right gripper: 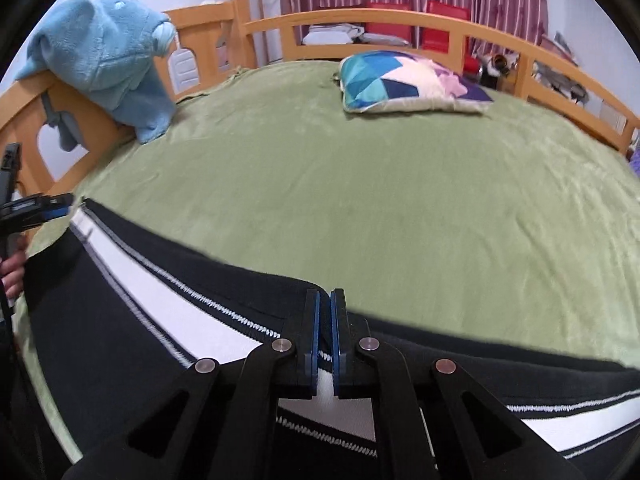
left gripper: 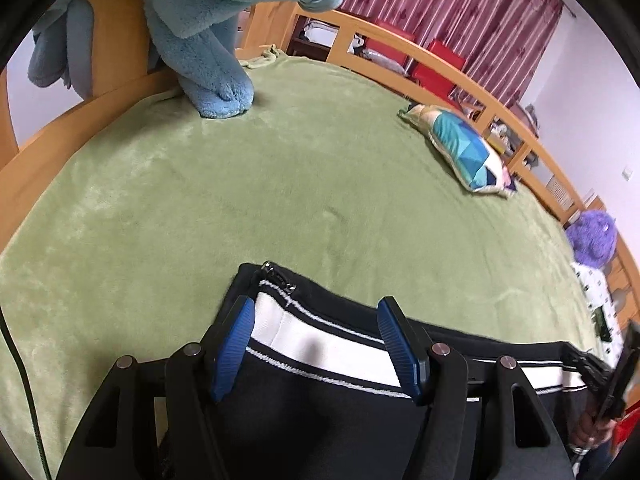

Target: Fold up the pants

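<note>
Black pants (left gripper: 320, 408) with a white side stripe lie along the near edge of the green blanket (left gripper: 280, 184); one end has a zipper at its corner. My left gripper (left gripper: 316, 306) stands open over that end, its blue pads (left gripper: 236, 344) on either side of the stripe and apart from it. In the right wrist view the pants (right gripper: 120, 300) run from the left to the lower right. There my right gripper (right gripper: 325, 292) is shut on the pants' far edge, with striped cloth pinched between the pads. The left gripper (right gripper: 64, 201) shows at that view's left edge, by the pants' corner.
A blue plush garment (left gripper: 208, 40) hangs over the wooden bed rail (left gripper: 440, 60) at the back left. A patterned pillow (left gripper: 464, 152) lies at the far right and a purple plush thing (left gripper: 592, 240) further right. A dark cable (left gripper: 20, 360) runs down the left side.
</note>
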The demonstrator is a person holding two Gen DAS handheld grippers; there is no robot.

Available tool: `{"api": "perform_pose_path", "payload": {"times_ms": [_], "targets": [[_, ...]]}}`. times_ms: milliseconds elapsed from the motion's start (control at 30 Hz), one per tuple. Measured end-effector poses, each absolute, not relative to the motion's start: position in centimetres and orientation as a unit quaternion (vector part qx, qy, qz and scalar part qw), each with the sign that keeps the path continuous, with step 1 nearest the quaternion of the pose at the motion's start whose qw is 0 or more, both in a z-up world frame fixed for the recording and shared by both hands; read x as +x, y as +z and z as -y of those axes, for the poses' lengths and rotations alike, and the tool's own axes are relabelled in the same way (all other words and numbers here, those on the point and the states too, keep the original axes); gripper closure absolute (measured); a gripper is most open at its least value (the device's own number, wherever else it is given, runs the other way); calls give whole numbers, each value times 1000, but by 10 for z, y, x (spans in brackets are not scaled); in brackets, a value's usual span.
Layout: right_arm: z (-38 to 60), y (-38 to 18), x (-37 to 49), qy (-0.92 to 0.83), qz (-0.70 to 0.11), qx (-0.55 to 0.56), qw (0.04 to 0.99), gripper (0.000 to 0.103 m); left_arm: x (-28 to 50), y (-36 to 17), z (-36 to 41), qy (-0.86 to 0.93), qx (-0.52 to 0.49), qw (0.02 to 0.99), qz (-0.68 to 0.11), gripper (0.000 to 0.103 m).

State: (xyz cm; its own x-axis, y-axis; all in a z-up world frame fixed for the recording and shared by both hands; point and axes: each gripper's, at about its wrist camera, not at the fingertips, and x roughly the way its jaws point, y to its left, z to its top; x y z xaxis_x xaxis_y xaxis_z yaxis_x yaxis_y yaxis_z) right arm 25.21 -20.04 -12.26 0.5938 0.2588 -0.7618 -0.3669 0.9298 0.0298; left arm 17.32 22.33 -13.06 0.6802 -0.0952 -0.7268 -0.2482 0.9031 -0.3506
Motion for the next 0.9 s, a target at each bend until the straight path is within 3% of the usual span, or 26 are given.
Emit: {"api": "perform_pose_path", "payload": {"times_ms": [233,300,367,467,500,533,700,767,833,900], "targets": [[193,-177,284,137,-472,-62,868,94,177,-133,-223,78,-193,891,-403,41],[192,-164,277,139,-467,-73,871,85,182,-140,-225,83,-193,884,-418,41],[197,-149,266,142,-460,-64,874,67,188,-147,-225,92,-184,878,-432,41],[205,-132,248,130,-451,-55,881,63,199,-155,-224,95,-179,878,-434,42],[209,-127,240,125,-454,-54,880,63,203,-157,-223,94,-175,880,-433,54],[213,-125,234,120,-456,-50,881,63,207,-159,-222,94,-166,881,-432,86],[235,-115,190,111,-451,-14,886,63,208,-153,-244,120,-198,887,-400,86],[241,-117,178,108,-450,-3,886,54,209,-157,-242,126,-198,883,-407,85],[247,-128,172,101,-455,12,885,43,209,-159,-234,130,-180,880,-420,74],[251,-149,177,88,-483,24,871,41,207,-158,-226,133,-166,868,-449,57]]}}
